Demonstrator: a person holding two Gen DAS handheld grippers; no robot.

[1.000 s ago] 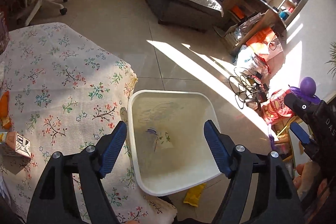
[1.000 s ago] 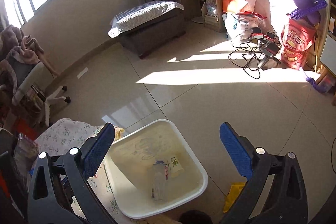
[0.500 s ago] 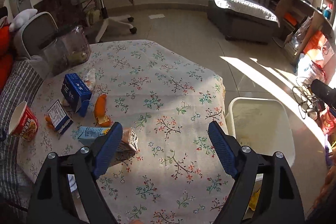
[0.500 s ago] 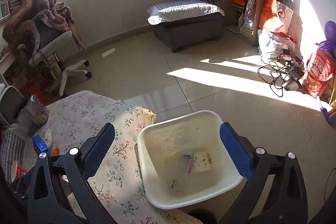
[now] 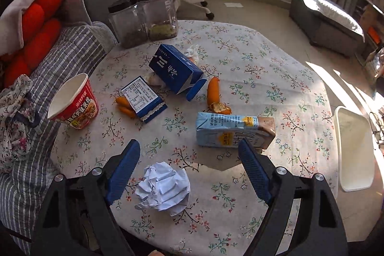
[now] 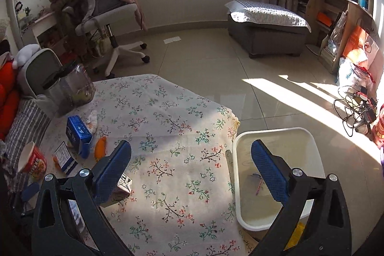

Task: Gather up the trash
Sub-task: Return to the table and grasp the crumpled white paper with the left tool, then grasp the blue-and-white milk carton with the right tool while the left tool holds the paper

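My left gripper (image 5: 189,172) is open and empty above the near part of the floral table (image 5: 264,68). A crumpled white paper ball (image 5: 164,185) lies between its fingers, below them. A light blue milk carton (image 5: 234,133) lies by the right fingertip. Further off are a dark blue carton (image 5: 175,71), a small blue box (image 5: 144,98), orange peel pieces (image 5: 213,92), a red noodle cup (image 5: 74,102) and a tissue (image 5: 193,53). My right gripper (image 6: 192,164) is open and empty over the table edge and the white bin (image 6: 276,136), which holds a plastic bottle (image 6: 259,184).
Two clear jars (image 5: 144,16) stand at the table's far edge. A striped sofa cushion (image 5: 31,112) borders the table on the left. An office chair (image 6: 112,16), a grey ottoman (image 6: 268,28) and cables on the floor (image 6: 355,107) lie beyond. The bin (image 5: 355,148) stands right of the table.
Both grippers have swung left, away from the bin toward the table. The left view now shows the trash on the table and the paper ball between its fingers.
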